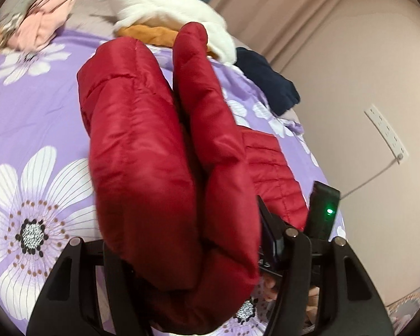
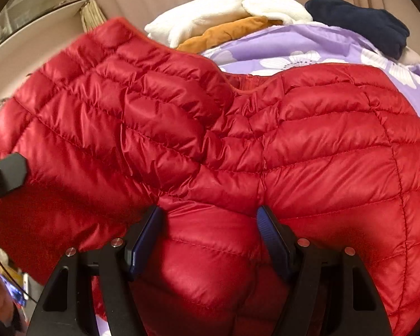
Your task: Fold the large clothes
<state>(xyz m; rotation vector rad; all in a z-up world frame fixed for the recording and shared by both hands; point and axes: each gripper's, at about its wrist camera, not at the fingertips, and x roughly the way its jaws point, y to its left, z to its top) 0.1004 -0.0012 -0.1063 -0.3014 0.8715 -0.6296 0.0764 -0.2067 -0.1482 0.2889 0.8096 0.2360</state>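
Observation:
A red quilted puffer jacket (image 2: 294, 145) lies partly on the purple flowered bed sheet (image 1: 28, 106). In the left wrist view a thick fold of the jacket (image 1: 142, 168) rises off the sheet and fills the gap between the jaws of my left gripper (image 1: 187, 254). The fabric hides its fingertips, and the jaws look shut on it. In the right wrist view my right gripper (image 2: 210, 224) pinches a bunched ridge of the jacket between its blue pads (image 2: 144, 240). A black part of the left gripper (image 2: 5, 173) shows at the left edge.
Other clothes lie at the far side of the bed: a white fleece (image 1: 165, 8), an orange garment (image 1: 151, 35), a navy one (image 1: 266, 78) and a pink pile (image 1: 47, 25). A beige wall with a socket (image 1: 386, 134) and cable runs along the right.

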